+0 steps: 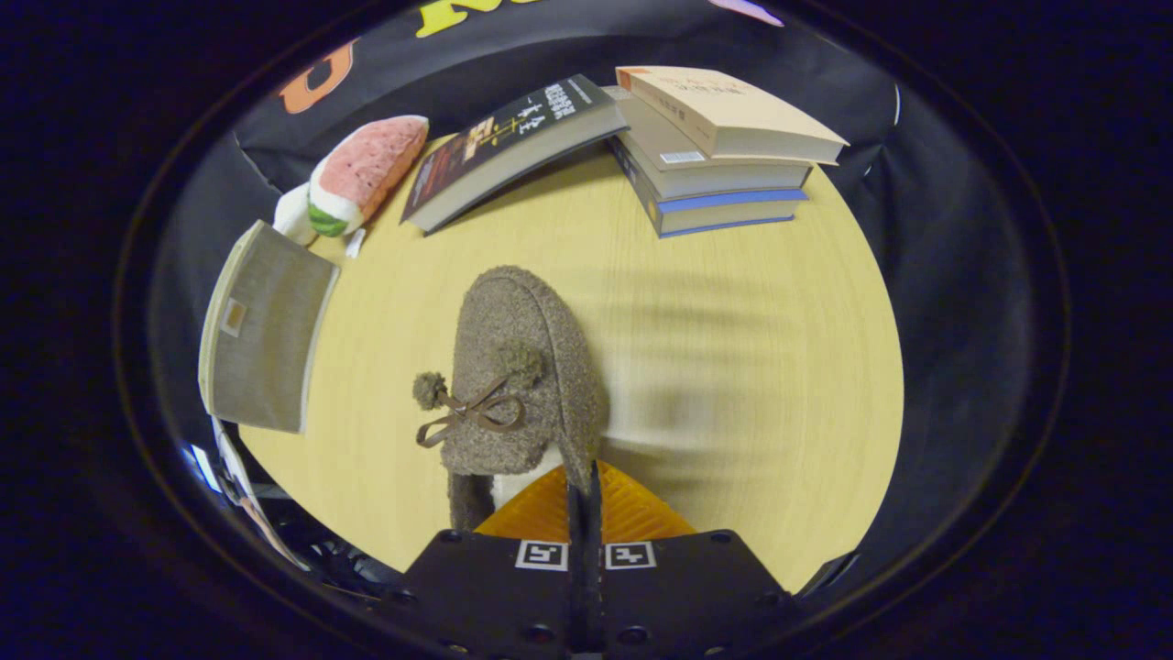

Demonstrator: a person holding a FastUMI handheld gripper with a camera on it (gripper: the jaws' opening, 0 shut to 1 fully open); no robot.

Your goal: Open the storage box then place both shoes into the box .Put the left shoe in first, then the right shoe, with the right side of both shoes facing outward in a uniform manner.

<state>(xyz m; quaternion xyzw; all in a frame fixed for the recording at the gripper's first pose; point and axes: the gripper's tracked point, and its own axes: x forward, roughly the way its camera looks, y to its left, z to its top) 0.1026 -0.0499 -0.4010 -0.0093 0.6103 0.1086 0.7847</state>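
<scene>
- Gripper view: the gripper [584, 490] is pinching the collar edge of the brown fuzzy slipper-shoe with a bow and pompoms [518, 376], fingers nearly closed on the thin fabric, toe pointing away, presumably for carrying.
- The shoe is hanging or resting above the pale wooden tabletop [733, 367]; which cannot be told.
- A grey woven panel with a cream rim [261, 339], probably the storage box, is lying left of the shoe.
- A stack of books [724, 156] and a watermelon-slice plush [362, 179] are sitting beyond, clear of the work.
</scene>
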